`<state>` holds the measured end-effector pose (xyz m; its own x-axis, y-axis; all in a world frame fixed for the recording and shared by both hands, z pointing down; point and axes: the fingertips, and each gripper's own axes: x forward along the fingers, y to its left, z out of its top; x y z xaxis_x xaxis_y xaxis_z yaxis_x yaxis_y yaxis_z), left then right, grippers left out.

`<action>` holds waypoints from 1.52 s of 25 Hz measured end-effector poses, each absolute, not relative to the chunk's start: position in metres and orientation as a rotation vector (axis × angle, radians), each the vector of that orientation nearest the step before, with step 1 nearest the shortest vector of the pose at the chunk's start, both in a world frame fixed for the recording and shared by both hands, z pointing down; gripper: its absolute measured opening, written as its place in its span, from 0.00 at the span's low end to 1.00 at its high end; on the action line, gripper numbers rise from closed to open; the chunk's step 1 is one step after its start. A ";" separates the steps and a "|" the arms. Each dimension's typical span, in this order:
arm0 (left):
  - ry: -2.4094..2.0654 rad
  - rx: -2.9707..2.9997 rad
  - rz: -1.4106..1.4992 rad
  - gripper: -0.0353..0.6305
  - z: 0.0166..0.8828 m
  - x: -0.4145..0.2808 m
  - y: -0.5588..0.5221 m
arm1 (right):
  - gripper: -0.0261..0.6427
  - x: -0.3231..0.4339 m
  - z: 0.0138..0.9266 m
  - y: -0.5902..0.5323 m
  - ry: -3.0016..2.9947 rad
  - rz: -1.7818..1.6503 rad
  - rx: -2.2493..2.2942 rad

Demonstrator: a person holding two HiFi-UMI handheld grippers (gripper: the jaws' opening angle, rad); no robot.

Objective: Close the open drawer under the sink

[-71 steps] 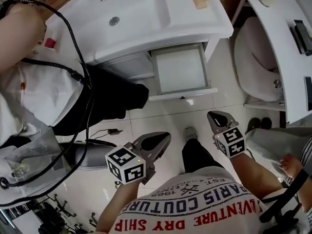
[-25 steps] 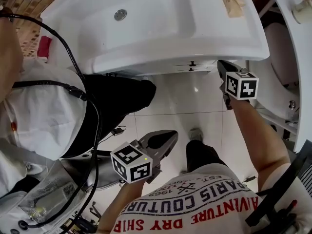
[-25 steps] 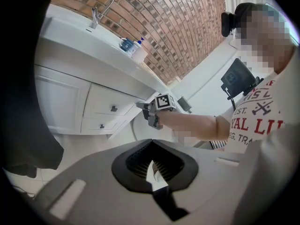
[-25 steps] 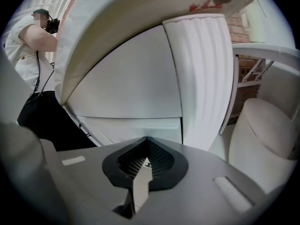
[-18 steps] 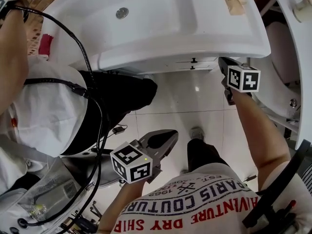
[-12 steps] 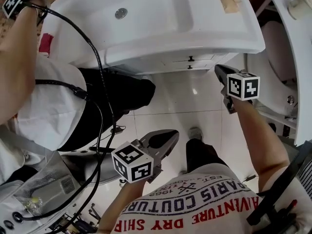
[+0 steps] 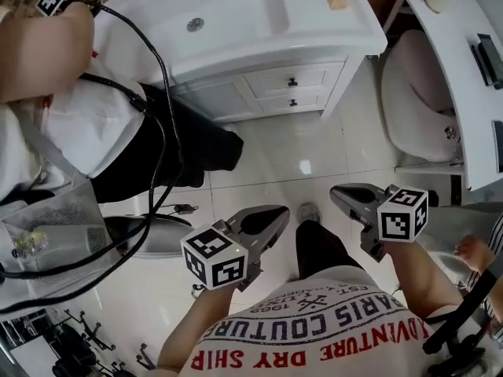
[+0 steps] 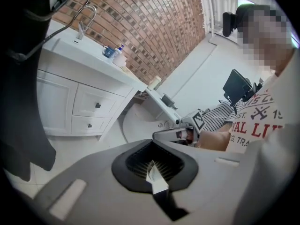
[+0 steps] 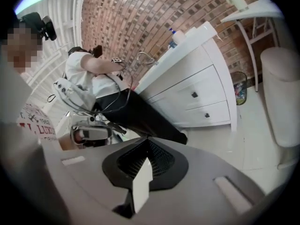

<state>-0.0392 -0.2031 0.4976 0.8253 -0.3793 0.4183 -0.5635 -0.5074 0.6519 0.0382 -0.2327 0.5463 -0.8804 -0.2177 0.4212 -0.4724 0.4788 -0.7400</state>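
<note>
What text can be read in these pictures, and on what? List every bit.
"PARIS COUTURE": on the person's shirt, upside down in the head view.
"DRY", "SHIP": same shirt, the next line, with its other words cut off.
"EST": small line on the shirt; the rest is too small to read.
Left cube, right cube: square markers only, no words.

The floor tiles [image 7: 299, 144] shine glossy white, the sink [image 7: 228, 10] looks smooth and glazed, the brick wall [image 8: 159, 27] rough, the drawer fronts [image 7: 314, 79] matt white.
</note>
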 end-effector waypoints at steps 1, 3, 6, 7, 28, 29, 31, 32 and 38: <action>-0.682 2.184 0.276 0.03 0.492 -0.036 -0.188 | 0.05 0.036 0.533 -0.210 -2.483 1.330 0.565; -0.670 2.232 0.269 0.03 0.478 -0.032 -0.154 | 0.05 0.033 0.506 -0.166 -2.535 1.261 0.557; -0.651 2.299 0.259 0.03 0.455 -0.031 -0.091 | 0.05 0.030 0.468 -0.098 -2.603 1.147 0.590; -0.643 2.320 0.253 0.03 0.445 -0.031 -0.068 | 0.05 0.030 0.457 -0.074 -2.620 1.116 0.603; -0.593 2.549 0.115 0.03 0.296 -0.041 0.209 | 0.05 0.012 0.321 0.203 -2.737 0.830 0.728; -0.587 2.550 0.117 0.03 0.298 -0.039 0.212 | 0.05 0.011 0.323 0.206 -2.734 0.826 0.729; -0.575 2.549 0.127 0.03 0.302 -0.034 0.218 | 0.05 0.011 0.326 0.210 -2.732 0.832 0.733; -0.572 2.548 0.133 0.03 0.305 -0.032 0.220 | 0.05 0.012 0.327 0.211 -2.733 0.838 0.736; -0.577 2.551 0.128 0.03 0.311 -0.032 0.225 | 0.05 0.015 0.329 0.211 -2.731 0.822 0.750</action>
<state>-0.0322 0.2247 0.3113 0.9049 -0.3763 0.1991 -0.4252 -0.7757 0.4663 0.0148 0.2108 0.3295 -0.8533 -0.4131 0.3182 -0.5201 0.7179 -0.4627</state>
